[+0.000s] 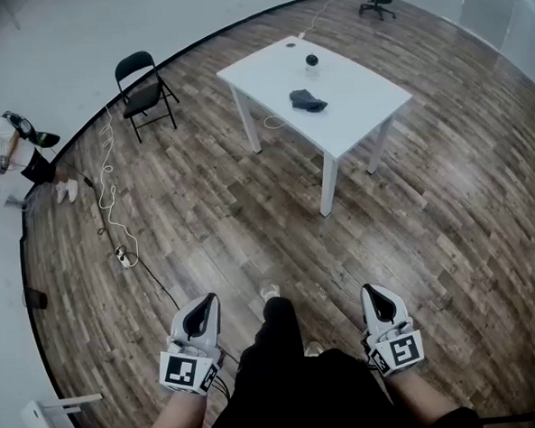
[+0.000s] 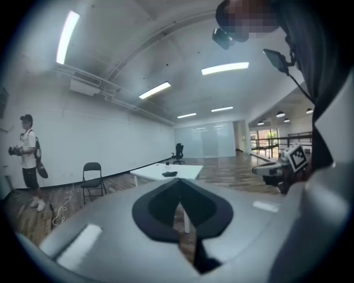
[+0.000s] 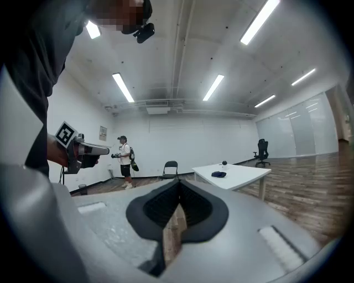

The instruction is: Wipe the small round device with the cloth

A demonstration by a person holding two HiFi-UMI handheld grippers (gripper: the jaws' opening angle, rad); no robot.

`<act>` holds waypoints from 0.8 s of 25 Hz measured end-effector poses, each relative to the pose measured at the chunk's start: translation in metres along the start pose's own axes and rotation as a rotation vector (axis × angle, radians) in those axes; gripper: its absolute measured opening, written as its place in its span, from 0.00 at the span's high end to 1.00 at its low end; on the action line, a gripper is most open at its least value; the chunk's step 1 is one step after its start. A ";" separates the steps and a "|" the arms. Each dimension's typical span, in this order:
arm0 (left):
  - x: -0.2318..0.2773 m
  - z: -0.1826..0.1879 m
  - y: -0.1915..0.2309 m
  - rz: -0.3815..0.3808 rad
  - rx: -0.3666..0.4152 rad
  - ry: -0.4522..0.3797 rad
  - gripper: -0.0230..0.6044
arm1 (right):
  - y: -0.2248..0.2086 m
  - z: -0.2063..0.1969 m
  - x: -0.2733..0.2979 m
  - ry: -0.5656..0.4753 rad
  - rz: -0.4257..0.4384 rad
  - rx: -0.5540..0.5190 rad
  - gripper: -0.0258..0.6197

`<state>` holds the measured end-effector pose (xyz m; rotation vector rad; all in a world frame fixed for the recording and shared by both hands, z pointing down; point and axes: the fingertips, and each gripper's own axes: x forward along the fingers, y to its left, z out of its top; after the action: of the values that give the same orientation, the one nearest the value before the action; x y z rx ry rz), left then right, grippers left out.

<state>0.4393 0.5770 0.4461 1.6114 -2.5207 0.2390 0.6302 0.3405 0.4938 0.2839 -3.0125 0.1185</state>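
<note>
Nothing is wiped yet: the left tongs [image 1: 206, 303] and right tongs [image 1: 372, 293] are closed and empty, with the cloth [image 1: 307, 99] and device [image 1: 312, 61] on the bench [image 1: 365, 103] far ahead of them.

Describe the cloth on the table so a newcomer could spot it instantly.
Find the white rectangular table standing on the brown wood-plank floor. Near the middle of its top lies the dark crumpled fabric cloth. The small round black device stands apart from it, toward the table's far end; the cloth is the low, floppy heap, not the ball shape.
</note>
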 end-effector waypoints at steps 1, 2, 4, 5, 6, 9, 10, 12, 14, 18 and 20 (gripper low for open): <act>0.010 0.001 0.006 -0.005 -0.011 -0.002 0.96 | -0.004 0.001 0.006 0.009 -0.013 0.005 0.96; 0.020 0.002 0.011 -0.011 -0.021 -0.005 0.96 | -0.008 0.002 0.011 0.018 -0.025 0.009 0.96; 0.039 0.006 0.019 -0.030 -0.026 -0.017 0.96 | -0.015 0.005 0.018 0.029 -0.041 0.005 0.96; 0.048 0.009 0.021 -0.041 -0.021 -0.026 0.96 | -0.018 0.006 0.021 0.036 -0.048 -0.002 0.96; 0.057 0.011 0.025 -0.051 -0.014 -0.033 0.96 | -0.023 0.006 0.024 0.045 -0.058 -0.009 0.96; 0.089 0.012 0.040 -0.081 -0.023 -0.035 0.96 | -0.038 -0.002 0.044 0.085 -0.109 0.013 0.96; 0.100 0.013 0.046 -0.089 -0.029 -0.032 0.96 | -0.042 -0.004 0.053 0.094 -0.124 0.031 0.96; 0.121 0.015 0.057 -0.102 -0.032 -0.028 0.96 | -0.046 -0.002 0.073 0.103 -0.141 0.068 0.96; 0.142 0.018 0.068 -0.115 -0.035 -0.028 0.96 | -0.050 0.006 0.094 0.108 -0.151 0.093 0.96; 0.185 0.037 0.103 -0.136 -0.081 -0.042 0.96 | -0.055 0.025 0.142 0.108 -0.162 0.089 0.96; 0.203 0.050 0.118 -0.149 -0.114 -0.066 0.96 | -0.056 0.031 0.167 0.112 -0.164 0.080 0.96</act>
<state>0.2460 0.4351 0.4312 1.7776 -2.3970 0.0257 0.4744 0.2524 0.4871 0.5128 -2.8641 0.2322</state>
